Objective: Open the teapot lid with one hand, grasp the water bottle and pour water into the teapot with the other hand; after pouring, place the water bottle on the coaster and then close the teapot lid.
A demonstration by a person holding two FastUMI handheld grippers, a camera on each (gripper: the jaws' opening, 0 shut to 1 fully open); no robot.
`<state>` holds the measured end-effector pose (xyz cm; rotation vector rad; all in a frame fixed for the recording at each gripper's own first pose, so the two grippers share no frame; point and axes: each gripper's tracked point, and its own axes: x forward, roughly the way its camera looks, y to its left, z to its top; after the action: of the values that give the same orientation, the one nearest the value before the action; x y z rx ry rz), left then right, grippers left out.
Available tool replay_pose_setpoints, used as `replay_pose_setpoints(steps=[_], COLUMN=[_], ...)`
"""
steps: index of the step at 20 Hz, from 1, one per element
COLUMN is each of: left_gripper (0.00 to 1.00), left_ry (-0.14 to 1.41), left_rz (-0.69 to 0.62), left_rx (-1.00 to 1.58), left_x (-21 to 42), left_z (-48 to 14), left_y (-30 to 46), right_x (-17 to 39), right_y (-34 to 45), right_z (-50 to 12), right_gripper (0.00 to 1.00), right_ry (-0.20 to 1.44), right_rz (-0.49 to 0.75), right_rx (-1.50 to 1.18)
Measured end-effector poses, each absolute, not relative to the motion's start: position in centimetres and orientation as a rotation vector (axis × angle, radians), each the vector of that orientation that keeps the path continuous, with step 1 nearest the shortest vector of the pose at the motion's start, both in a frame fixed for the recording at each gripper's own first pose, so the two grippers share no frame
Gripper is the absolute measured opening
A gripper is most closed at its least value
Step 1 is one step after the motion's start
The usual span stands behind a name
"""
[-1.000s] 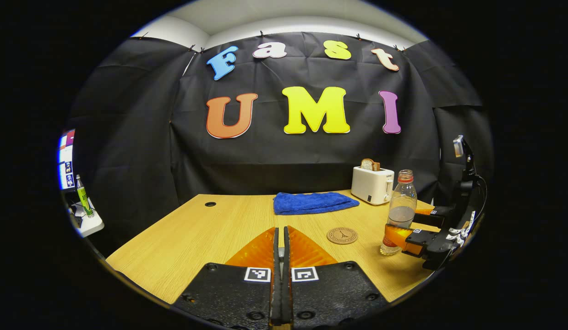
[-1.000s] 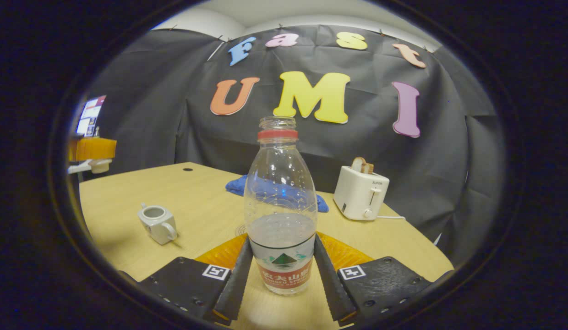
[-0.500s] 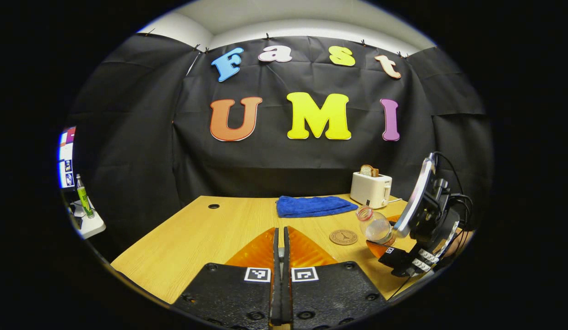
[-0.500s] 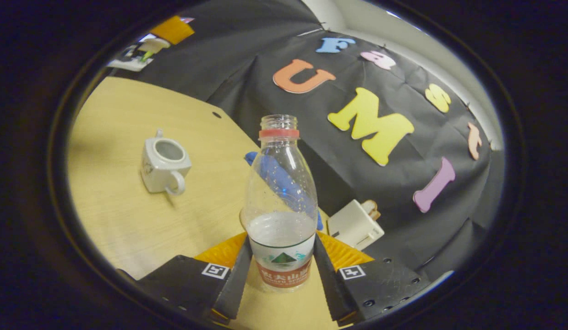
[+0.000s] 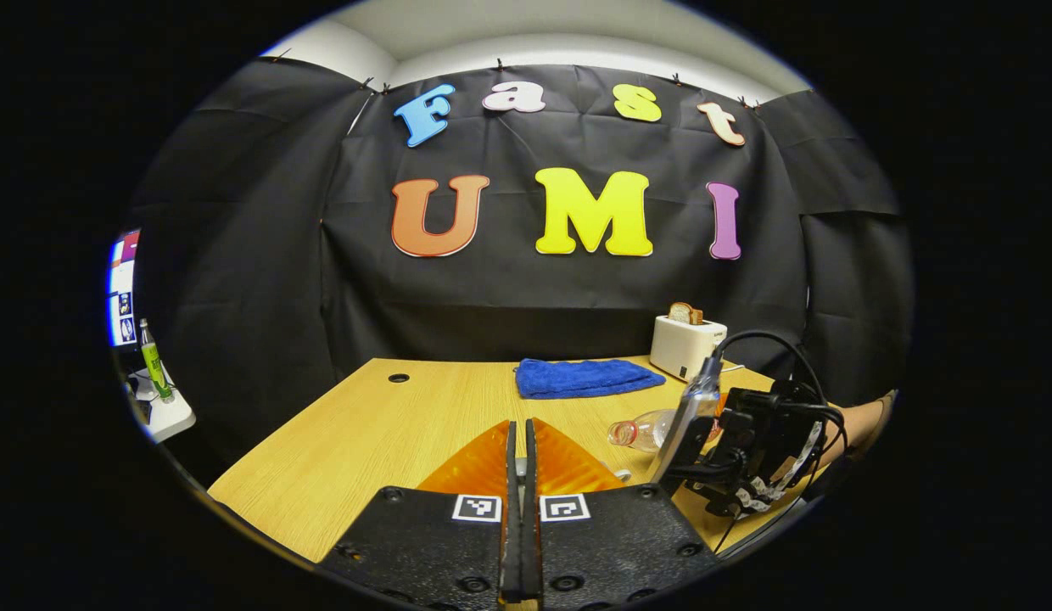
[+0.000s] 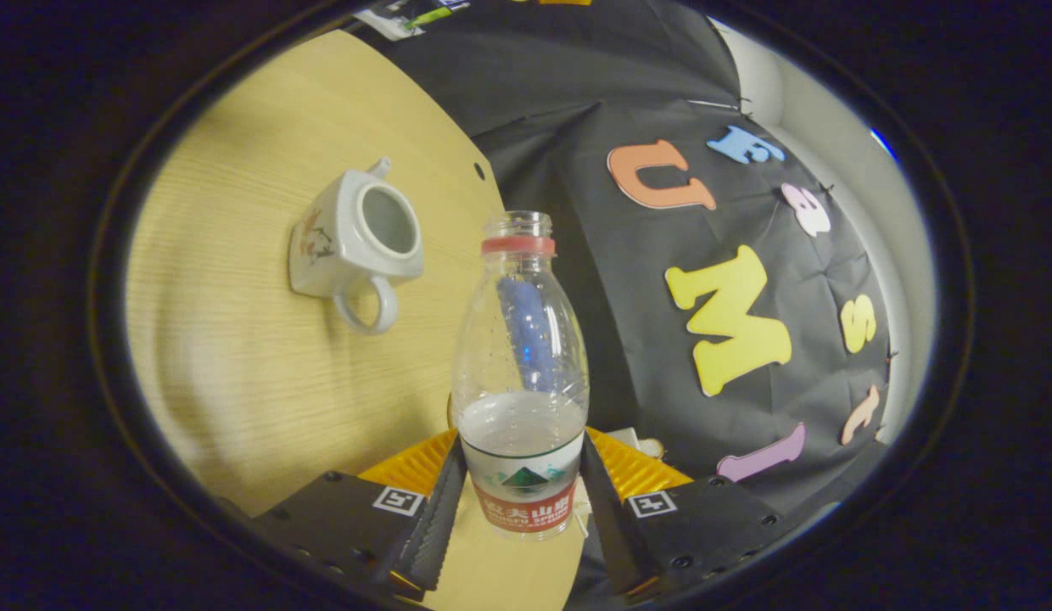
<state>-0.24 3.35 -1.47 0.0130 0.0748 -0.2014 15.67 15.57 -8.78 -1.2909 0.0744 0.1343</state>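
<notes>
Bottle tipped on its side, gripped above the table

The water bottle, uncapped and partly full, was pinched at its label between both fingers of the right gripper, neck pointing toward the open teapot standing on the wooden table. The left gripper had its fingers pressed together. Beyond it lay a blue towel and a white toaster.
</notes>
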Motion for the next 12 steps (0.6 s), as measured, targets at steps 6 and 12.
replay_pose_setpoints(steps=[6, 12], left_gripper=[0.02, 0.02], left_ry=[0.07, 0.075], left_rz=[-0.213, -0.2], left_rx=[0.035, 0.025], left_x=[-0.3, -0.2], left_z=[-1.5, -1.6], left_y=[3.6, 4.5], right_x=[16.1, 16.2], right_y=[16.3, 16.8], right_z=[-8.5, -8.0], right_gripper=[0.73, 0.72], right_ry=[0.045, -0.013], right_rz=[0.114, 0.095], right_rx=[-1.495, -1.616])
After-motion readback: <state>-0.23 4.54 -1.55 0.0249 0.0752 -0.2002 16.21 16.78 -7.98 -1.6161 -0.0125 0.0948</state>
